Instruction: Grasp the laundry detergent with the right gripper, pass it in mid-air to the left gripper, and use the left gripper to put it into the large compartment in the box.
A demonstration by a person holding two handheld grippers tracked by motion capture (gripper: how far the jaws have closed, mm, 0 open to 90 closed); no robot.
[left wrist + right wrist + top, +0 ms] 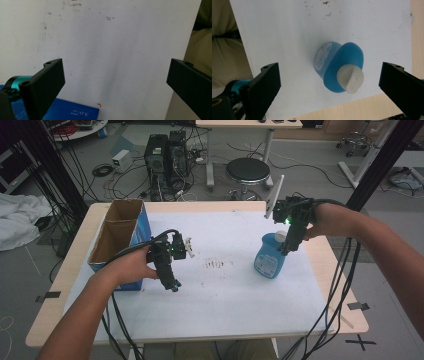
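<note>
High view: right gripper (285, 251) hangs just above the blue bottle (269, 260), tips at its white cap (280, 235), w/ the person's right hand (325, 220) behind it. Bottle stands upright on the white sheet (235, 290) that covers the table (345, 312), near the sheet's right edge. Left gripper (174, 286) is well apart from the bottle, off to the left, tips pointing down close over the sheet, held by the left hand (132, 265). Just left of that hand sits an open cardboard box (117, 237) w/ blue sides, divided into two compartments. Dark smudges (216, 264) mark the sheet between the two grippers.

Right gripper view: jaws are spread wide, nothing between them touching either one. Bottle (339, 66) sits below & between them, seen from above, cap (350, 78) nearer the right jaw than the left but clear of both. Bare wood of the table (337, 110) shows past the sheet edge.

Left gripper view: jaws also wide apart, w/ plain sheet (112, 50) between. A blue printed panel (72, 111) shows at the bottom by the left jaw; can't tell for sure what it is. Faint specks dot the sheet further ahead
</note>
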